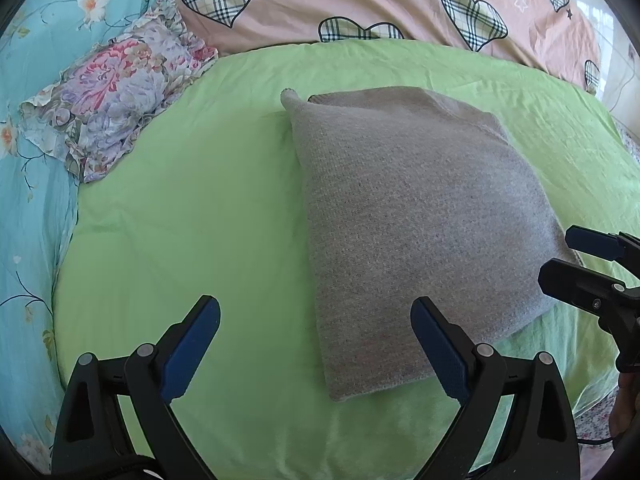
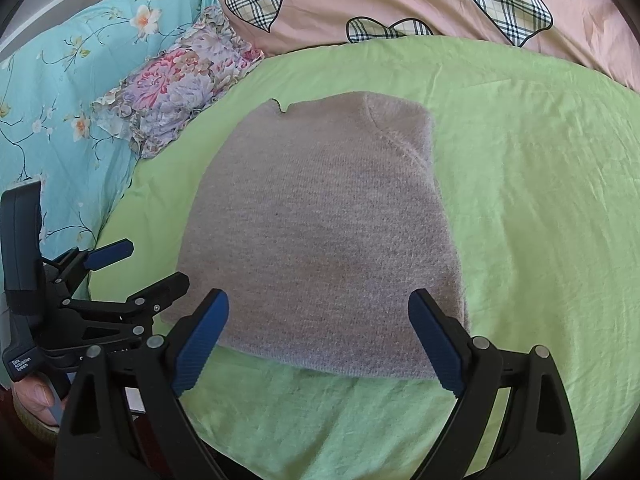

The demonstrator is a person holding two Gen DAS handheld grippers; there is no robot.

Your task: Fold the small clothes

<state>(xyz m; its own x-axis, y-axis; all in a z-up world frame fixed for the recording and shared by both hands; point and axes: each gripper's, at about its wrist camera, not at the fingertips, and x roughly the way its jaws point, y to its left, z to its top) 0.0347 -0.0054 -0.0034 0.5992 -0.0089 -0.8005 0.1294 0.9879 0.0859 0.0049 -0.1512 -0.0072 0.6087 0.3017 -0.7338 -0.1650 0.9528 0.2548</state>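
A grey knitted garment [image 1: 416, 216] lies folded into a flat rectangle on the green sheet [image 1: 200, 208]; it also shows in the right wrist view [image 2: 324, 232]. My left gripper [image 1: 316, 344] is open and empty, hovering over the garment's near left edge. My right gripper [image 2: 320, 336] is open and empty, just above the garment's near edge. The right gripper also shows at the right of the left wrist view [image 1: 560, 260], open by the garment's right corner. The left gripper shows at the left of the right wrist view [image 2: 156, 264], open.
A floral folded cloth [image 1: 116, 96] lies at the far left of the green sheet [image 2: 540, 200], also seen in the right wrist view [image 2: 176, 80]. A turquoise flowered quilt [image 1: 32, 120] lies to the left. A pink quilt with plaid hearts [image 1: 360, 4] lies behind.
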